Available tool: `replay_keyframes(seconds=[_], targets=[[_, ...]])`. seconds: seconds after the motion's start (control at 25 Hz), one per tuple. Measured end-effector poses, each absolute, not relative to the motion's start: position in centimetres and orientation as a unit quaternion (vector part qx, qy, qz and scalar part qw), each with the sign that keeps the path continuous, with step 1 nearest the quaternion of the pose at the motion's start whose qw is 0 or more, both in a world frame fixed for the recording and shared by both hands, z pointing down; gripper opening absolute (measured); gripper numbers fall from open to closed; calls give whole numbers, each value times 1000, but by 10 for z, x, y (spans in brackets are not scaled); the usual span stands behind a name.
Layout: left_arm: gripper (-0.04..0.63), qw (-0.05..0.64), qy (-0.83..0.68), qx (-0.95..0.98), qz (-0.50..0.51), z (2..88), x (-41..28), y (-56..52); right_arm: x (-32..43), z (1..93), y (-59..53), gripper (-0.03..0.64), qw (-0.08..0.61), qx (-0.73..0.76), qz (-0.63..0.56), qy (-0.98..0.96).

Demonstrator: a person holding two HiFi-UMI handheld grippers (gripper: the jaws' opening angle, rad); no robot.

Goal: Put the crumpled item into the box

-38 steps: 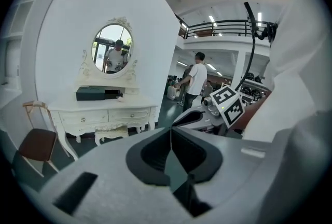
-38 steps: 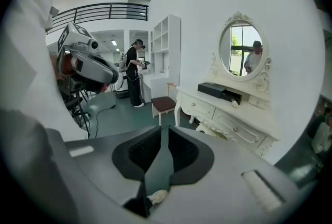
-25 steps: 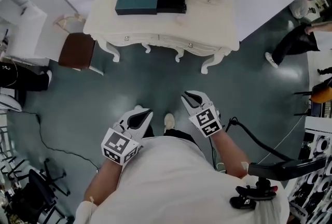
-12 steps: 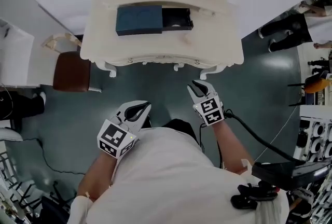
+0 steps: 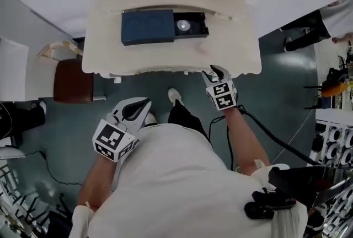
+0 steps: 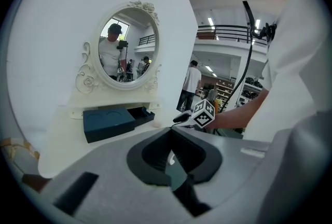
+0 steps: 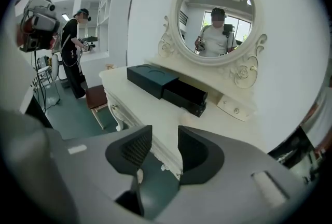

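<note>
Right gripper (image 7: pixel 160 140) fingers (image 7: pixel 134 149): apart, just been opening, nothing between them. Tips at the front edge of the white desk (image 5: pixel 165 60).
Left gripper (image 6: pixel 171 140) fingers (image 6: pixel 153 151): pressed together, empty, off the desk, over the floor.
Crumpled item (image 6: pixel 156 124): small pale lump on the desk, just beside the open drawer end of the dark blue box (image 5: pixel 148 26).

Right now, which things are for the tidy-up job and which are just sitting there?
For the job: dark blue box, small pale crumpled lump beside it.
Just there: white dressing table, oval mirror, brown chair.
</note>
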State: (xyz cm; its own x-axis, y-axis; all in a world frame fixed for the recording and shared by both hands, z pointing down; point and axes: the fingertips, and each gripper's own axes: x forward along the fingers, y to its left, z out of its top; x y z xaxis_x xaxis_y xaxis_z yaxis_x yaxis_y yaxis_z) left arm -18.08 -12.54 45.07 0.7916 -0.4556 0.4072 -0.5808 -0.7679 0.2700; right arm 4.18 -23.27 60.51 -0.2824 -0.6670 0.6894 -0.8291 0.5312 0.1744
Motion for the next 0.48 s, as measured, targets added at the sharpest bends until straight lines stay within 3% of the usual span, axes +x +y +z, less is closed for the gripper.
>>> replay_keyframes(seconds=[0.48], targets=[[3, 217, -347, 898, 161, 443, -151, -201, 57, 657, -344, 199, 431, 397, 91, -805]])
